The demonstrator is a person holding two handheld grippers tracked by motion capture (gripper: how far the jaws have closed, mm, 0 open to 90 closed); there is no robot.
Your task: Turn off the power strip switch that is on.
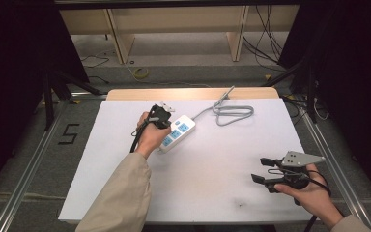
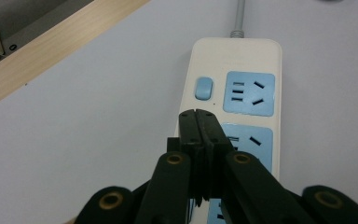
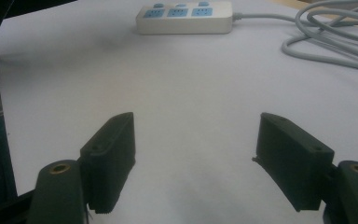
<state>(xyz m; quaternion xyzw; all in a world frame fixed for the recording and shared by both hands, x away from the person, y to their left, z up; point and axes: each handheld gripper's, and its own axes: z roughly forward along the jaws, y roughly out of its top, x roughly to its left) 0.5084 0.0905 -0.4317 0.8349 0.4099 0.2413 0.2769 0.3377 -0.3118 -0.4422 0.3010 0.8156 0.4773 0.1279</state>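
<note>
The power strip (image 1: 178, 132) lies on the white table (image 1: 222, 183), toward its far left part, with its grey cord (image 1: 232, 112) looping away to the far edge. The left gripper (image 2: 199, 122) hangs right over the strip with its jaws pressed together and nothing between them; in the left gripper view the tips sit above the strip's near edge, just short of the blue switch (image 2: 203, 87) beside the first socket (image 2: 249, 93). Whether the tips touch the casing I cannot tell.

The work in hand looks like a press on that switch, and the risks follow from it. The tips sit off to one side of the button — a push from here could land on the bare casing or slide onto the socket face instead. The strip is light and lies loose on a smooth sheet, so a slanted push may shove or swivel it rather than rock the switch. The looped cord could also tug the strip askew if it moves.

The right gripper (image 3: 196, 163) rests near the right front corner of the table, jaws spread wide and empty, well apart from the strip (image 3: 184, 17) — too far to steady it should it slip.
</note>
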